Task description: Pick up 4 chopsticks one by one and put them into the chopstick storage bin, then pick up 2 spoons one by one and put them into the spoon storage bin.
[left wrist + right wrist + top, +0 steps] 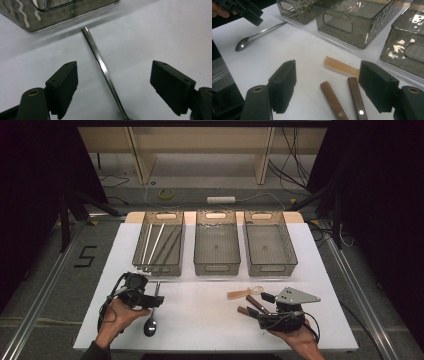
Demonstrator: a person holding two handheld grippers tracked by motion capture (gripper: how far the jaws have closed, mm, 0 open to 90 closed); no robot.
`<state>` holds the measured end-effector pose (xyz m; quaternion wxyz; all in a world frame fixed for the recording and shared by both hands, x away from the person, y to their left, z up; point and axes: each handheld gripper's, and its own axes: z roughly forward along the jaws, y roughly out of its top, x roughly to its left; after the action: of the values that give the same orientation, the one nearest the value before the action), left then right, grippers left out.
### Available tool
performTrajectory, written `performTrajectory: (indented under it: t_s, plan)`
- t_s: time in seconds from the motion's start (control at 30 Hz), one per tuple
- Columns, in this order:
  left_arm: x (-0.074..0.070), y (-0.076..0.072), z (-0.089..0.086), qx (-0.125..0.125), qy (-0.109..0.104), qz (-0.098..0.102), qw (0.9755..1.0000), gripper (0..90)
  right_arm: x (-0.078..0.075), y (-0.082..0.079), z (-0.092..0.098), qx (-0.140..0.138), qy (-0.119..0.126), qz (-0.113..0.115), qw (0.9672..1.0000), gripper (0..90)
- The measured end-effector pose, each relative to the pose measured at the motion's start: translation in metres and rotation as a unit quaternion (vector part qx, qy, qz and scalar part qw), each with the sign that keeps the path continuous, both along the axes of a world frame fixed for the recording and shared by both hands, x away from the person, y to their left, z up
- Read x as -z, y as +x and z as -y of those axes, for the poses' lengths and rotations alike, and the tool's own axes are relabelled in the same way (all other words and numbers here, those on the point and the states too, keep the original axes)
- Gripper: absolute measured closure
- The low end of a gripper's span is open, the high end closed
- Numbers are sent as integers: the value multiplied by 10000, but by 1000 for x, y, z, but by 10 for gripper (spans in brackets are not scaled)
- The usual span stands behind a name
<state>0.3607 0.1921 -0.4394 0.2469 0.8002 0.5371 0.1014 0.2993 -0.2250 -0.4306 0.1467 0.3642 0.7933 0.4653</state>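
The left gripper (113, 85) has its fingers wide apart, with the thin handle of the spoon (100, 65) lying flat on the white surface (162, 30) between them, untouched. The handle is skinny and shiny, so it could slip or spin away when squeezed. The right gripper (327, 85) is open too, holding nothing. The left bin (159, 245) sits just beyond the spoon.
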Motion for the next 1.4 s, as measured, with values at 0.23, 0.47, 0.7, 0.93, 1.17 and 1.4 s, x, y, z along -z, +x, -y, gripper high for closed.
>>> performTrajectory:
  t_s: [0.23, 0.47, 0.7, 0.93, 1.17, 1.4]
  plan:
    - [3, -4, 3, 77, 121, -76, 9999, 222, 1, 0, 0, 3, 7, -3, 10000, 315]
    - [7, -7, 5, 124, 176, -153, 9997, 242, 1, 0, 0, -12, -1, -16, 10000, 315]
    - [10, -11, 5, 155, 243, -192, 9994, 227, 1, 0, 0, -26, -10, -20, 10000, 315]
    - [13, -13, 4, 193, 288, -243, 9991, 255, 1, 0, -1, -15, 1, -2, 10000, 315]
    - [19, -13, 5, 348, 394, -414, 9978, 359, 1, 0, -2, -27, -20, 0, 10000, 315]
    - [23, -12, 6, 401, 431, -506, 9970, 436, 1, 1, -1, -24, -11, -4, 10000, 315]
